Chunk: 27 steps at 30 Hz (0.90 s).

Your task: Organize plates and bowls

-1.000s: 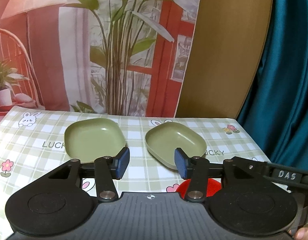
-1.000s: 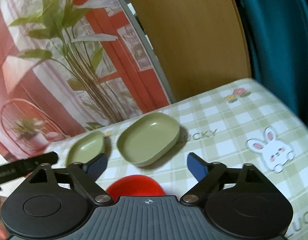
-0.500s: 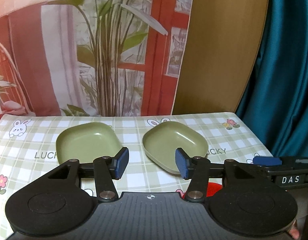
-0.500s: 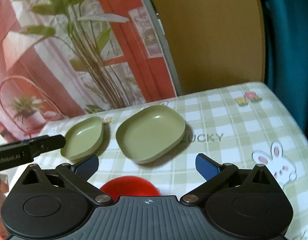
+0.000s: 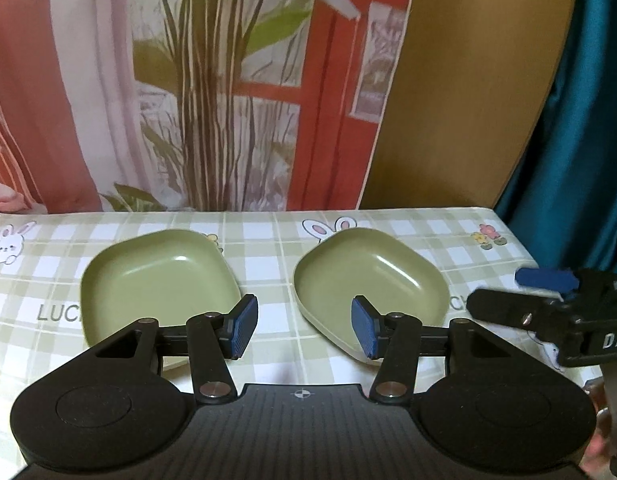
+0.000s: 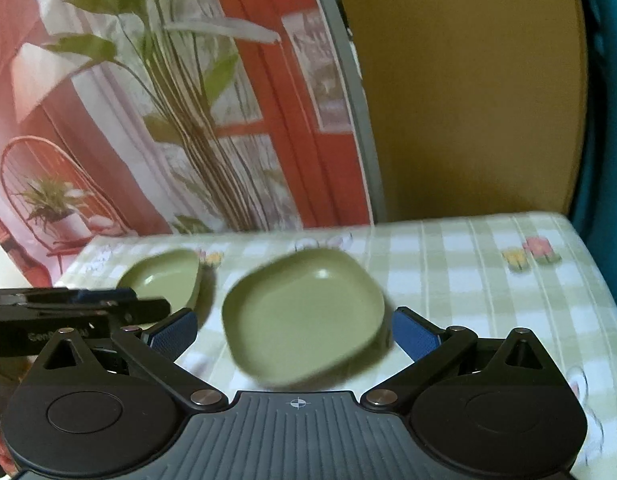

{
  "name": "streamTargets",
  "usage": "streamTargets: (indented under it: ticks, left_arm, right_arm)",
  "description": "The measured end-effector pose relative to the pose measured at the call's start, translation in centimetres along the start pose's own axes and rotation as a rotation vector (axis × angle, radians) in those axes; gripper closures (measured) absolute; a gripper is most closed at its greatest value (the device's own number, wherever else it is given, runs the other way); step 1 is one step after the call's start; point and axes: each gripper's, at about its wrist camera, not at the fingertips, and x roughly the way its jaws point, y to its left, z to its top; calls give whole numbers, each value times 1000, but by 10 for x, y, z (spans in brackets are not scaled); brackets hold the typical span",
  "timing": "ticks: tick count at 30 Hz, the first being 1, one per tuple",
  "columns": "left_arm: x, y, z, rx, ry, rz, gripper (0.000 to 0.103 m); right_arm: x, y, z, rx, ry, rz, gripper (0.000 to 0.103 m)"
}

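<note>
Left dish (image 5: 156, 276): olive green, shallow, square with rounded corners; sits upright on the tablecloth toward the left, well apart from the other dish; also seen small and blurred in the right wrist view (image 6: 164, 278).
Right dish (image 5: 370, 282): same green and shape, slightly deeper looking; sits upright on the tablecloth right of centre, below a printed rabbit's ears; large and blurred in the right wrist view (image 6: 302, 316).
Gap between dishes: bare checked cloth, nothing in it.
Left gripper (image 5: 302, 330): black with blue pads, jaws about half apart and holding nothing; aimed at the gap between the two dishes; left pad over the near edge of the left dish, right pad over the near edge of the right dish; contact cannot be told. Seen from the side in the right wrist view (image 6: 78, 304).
Right gripper (image 6: 294, 336): jaws spread wide, one pad on either side of the right dish; pads not pressing on it. Enters the left wrist view from the right edge (image 5: 548, 296), just beside the right dish.
Tablecloth (image 5: 268, 248): green and white check with rabbits, small flowers and the letters "LUC".
Backdrop (image 5: 188, 80): printed scene of a tall leafy plant and a red window frame.
Panel (image 5: 468, 80): plain tan brown, right of the backdrop.
Curtain (image 5: 580, 140): teal, far right.
</note>
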Motion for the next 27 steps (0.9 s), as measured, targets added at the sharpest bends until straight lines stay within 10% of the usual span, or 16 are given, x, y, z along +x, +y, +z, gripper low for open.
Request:
streamTargets:
  ticks: [16, 27]
  left_arm:
    - [64, 1, 0, -13, 105, -30, 49]
    - [83, 1, -3, -43, 165, -64, 56]
  right_arm:
    - [68, -28, 3, -67, 77, -78, 11]
    - [95, -38, -7, -95, 120, -52, 62]
